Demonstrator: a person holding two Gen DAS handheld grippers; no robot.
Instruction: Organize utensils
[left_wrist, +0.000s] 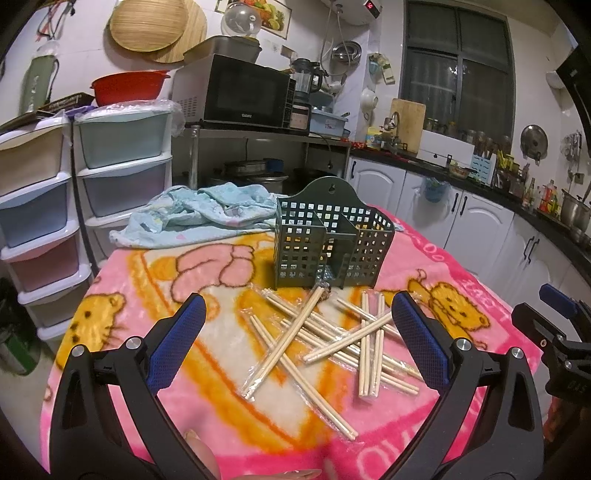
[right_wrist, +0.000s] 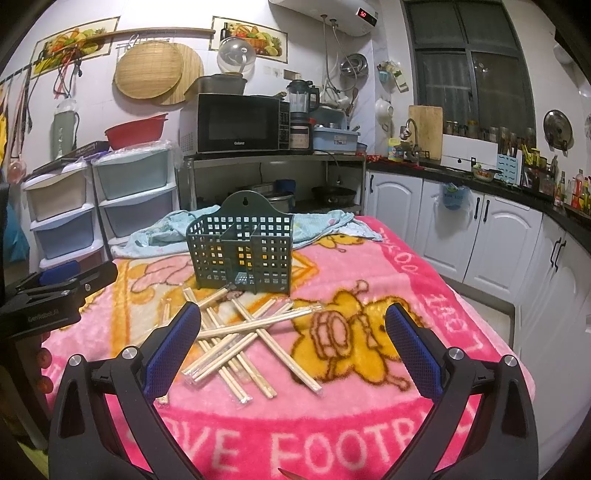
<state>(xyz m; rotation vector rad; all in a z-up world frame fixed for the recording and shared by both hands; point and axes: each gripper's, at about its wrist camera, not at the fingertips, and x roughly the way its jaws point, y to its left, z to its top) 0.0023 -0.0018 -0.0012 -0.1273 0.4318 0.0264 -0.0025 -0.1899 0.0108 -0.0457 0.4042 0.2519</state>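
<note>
Both the left gripper (left_wrist: 297, 321) and the right gripper (right_wrist: 293, 328) are held wide apart with nothing between them. The chopsticks (left_wrist: 325, 339) are piled on the pink blanket (left_wrist: 258, 417), just in front of the green basket (left_wrist: 332, 243). Some sticks are hidden under others, and their clear wrappers are hard to make out.

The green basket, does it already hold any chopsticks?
No, the green basket looks empty; the chopsticks lie on the blanket.

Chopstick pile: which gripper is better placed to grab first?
Left, slightly. The chopstick pile lies between the left gripper and its open jaws; the right gripper sees it off to its left.
</note>
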